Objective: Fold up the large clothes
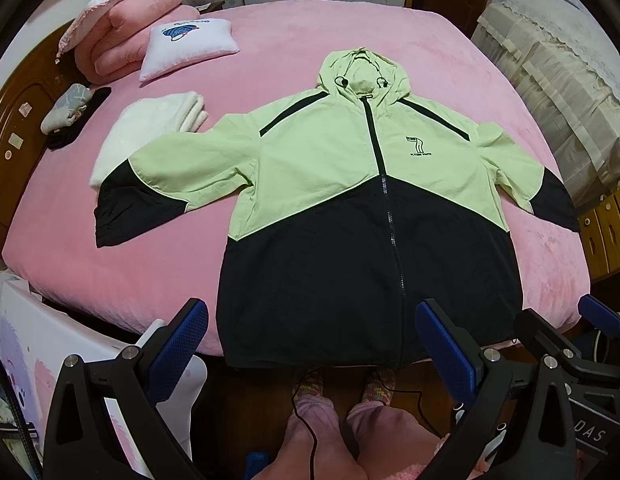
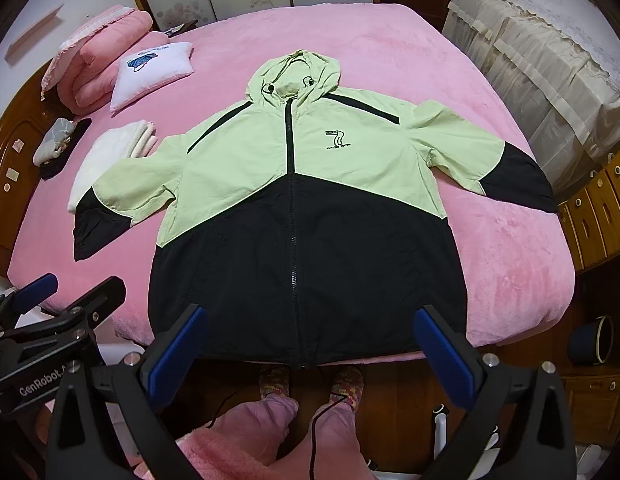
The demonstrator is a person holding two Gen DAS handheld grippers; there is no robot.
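A light green and black hooded jacket (image 1: 350, 184) lies flat, front up and zipped, on the pink bed (image 1: 270, 48), hood at the far end, both sleeves spread out, hem at the near edge. It also shows in the right wrist view (image 2: 294, 200). My left gripper (image 1: 312, 336) is open and empty, held above the hem at the near edge. My right gripper (image 2: 310, 340) is open and empty too, above the hem beside the left one. Each gripper shows at the edge of the other's view.
A folded white towel (image 1: 150, 132) lies by the jacket's left sleeve. A white cushion (image 1: 186, 46) and folded pink quilt (image 1: 130, 16) sit at the far left, socks (image 1: 66, 110) by the wooden headboard. Covered furniture (image 1: 558, 92) and drawers (image 1: 606, 232) stand right. My feet (image 1: 342, 392) are below.
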